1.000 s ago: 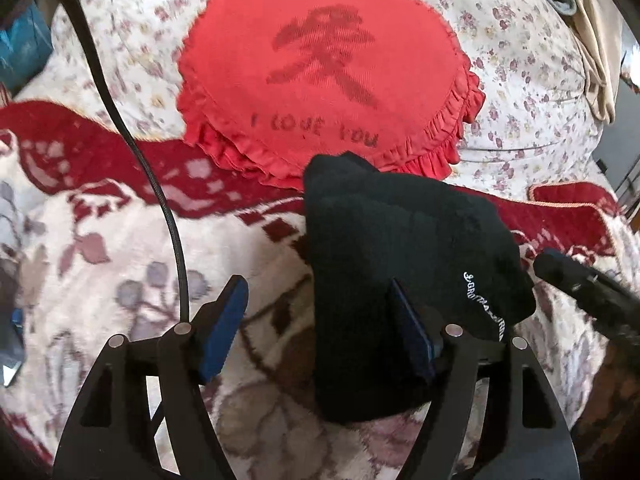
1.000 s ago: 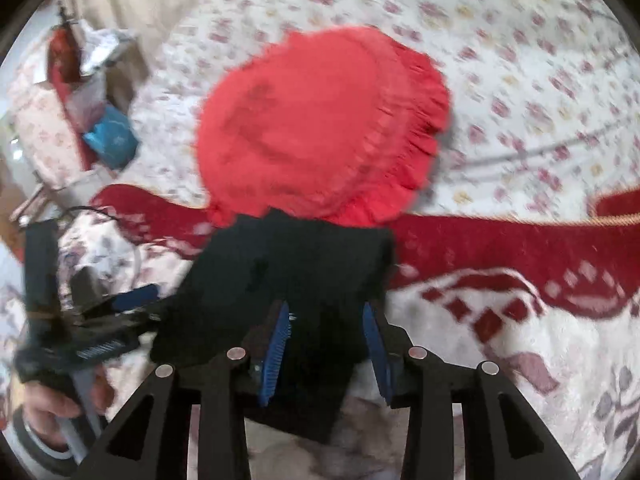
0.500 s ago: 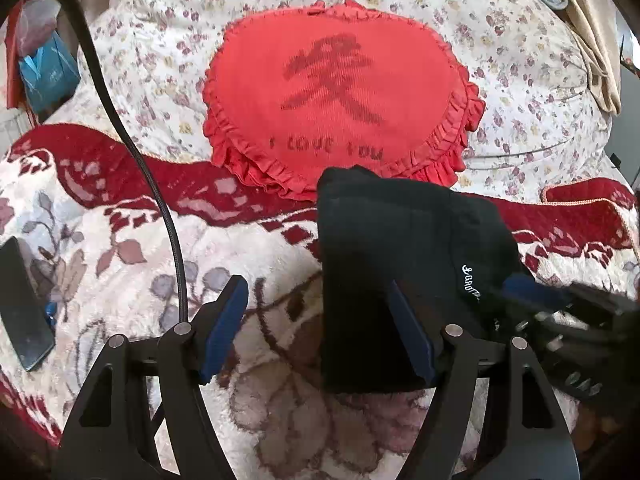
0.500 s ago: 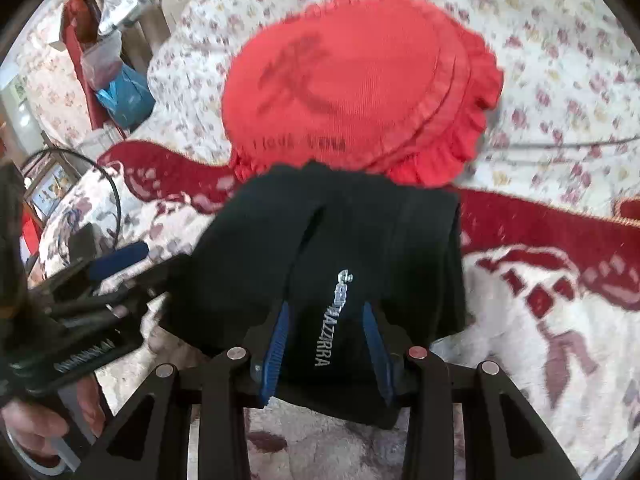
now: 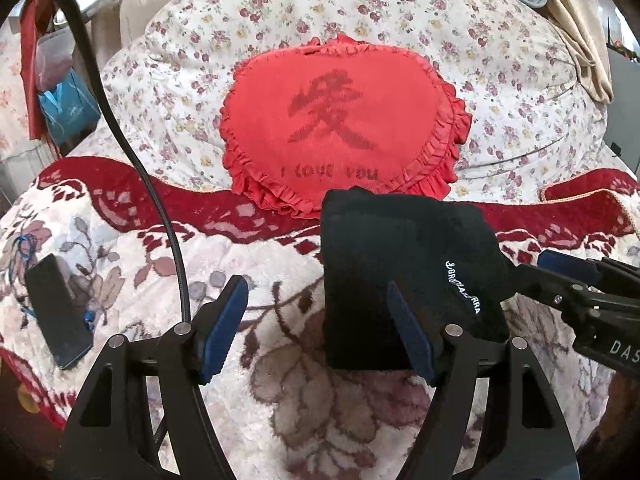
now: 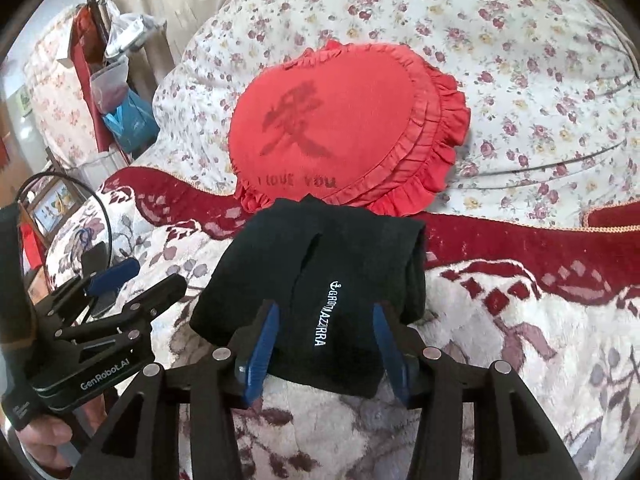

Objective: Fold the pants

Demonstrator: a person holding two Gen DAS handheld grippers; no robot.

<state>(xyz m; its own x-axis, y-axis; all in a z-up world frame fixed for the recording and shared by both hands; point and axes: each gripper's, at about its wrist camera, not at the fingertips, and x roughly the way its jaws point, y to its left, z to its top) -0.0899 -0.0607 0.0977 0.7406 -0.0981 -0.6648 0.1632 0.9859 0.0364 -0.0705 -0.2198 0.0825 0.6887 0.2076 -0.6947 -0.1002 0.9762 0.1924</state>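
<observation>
Left gripper (image 5: 316, 328): its blue-padded fingers are standing wide apart and gripping nothing; the right-hand pad is lying against the near left edge of the pants, while the left-hand pad is hanging over bare blanket.
Right gripper (image 6: 324, 348): its fingers are spread open on either side of the near end of the pants, straddling the white lettering; whether the pads are actually touching the cloth cannot be told, and they are not pinching it.
Pants (image 5: 404, 276): black, folded into a compact thick bundle, lying flat on the blanket, the far edge just touching the frill of the cushion.
Blanket (image 5: 280, 400): plush, cream with brownish flowers and a deep red border, spreading under the pants.
Cushion (image 5: 340, 128): red, heart-shaped, frilled, reading "I LOVE YOU", leaning on the floral pillow behind.
Floral pillow (image 5: 500, 60): white with small rose sprigs, filling the background.
Phone (image 5: 58, 312): dark slab lying on the blanket, well apart to the left.
Cable (image 5: 132, 152): black, running down toward the left gripper.
</observation>
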